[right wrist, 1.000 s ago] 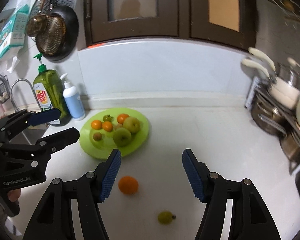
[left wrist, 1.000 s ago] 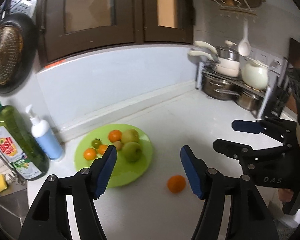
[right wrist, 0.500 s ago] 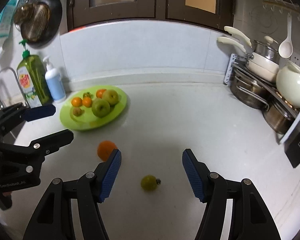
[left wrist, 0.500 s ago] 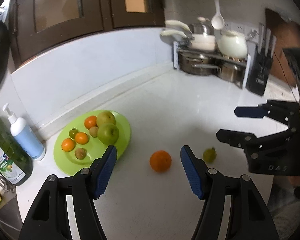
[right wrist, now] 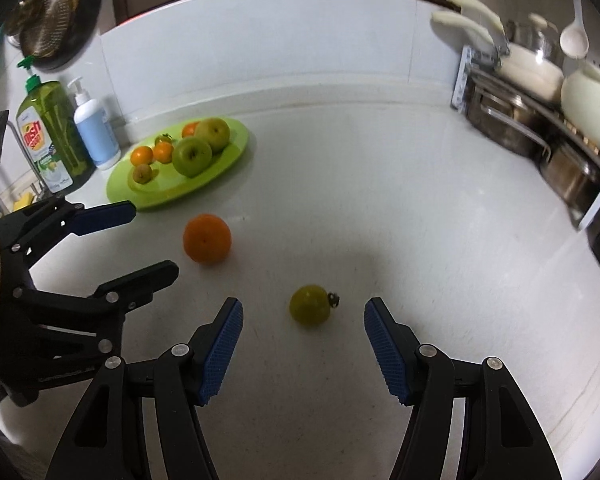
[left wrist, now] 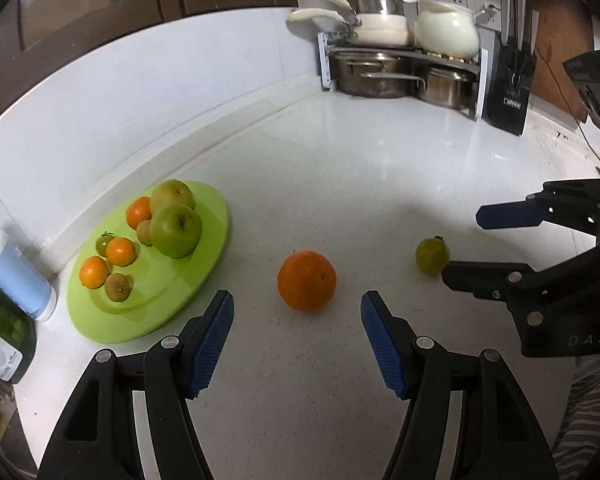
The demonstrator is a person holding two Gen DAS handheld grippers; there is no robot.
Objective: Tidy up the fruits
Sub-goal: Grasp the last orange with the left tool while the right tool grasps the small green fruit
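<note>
The left gripper (left wrist: 297,314) hangs with jaws apart and empty over an orange (left wrist: 306,280). The right gripper (right wrist: 303,328), also unclenched, brackets a small green tomato (right wrist: 310,305) on the white counter (right wrist: 380,208).

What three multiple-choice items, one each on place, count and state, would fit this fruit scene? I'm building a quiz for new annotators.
1. Where does the large orange lie?
A. on the green plate
B. on the white counter
C. in a pot

2. How many fruits lie off the green plate?
A. two
B. four
C. none

3. How does the right gripper stand?
A. shut on the orange
B. shut on nothing
C. open, empty

Key: 1 B, it sits on the counter ahead of the left gripper; 2 A, the orange and a small green fruit; 3 C, its pads stand apart, short of the green fruit.
</note>
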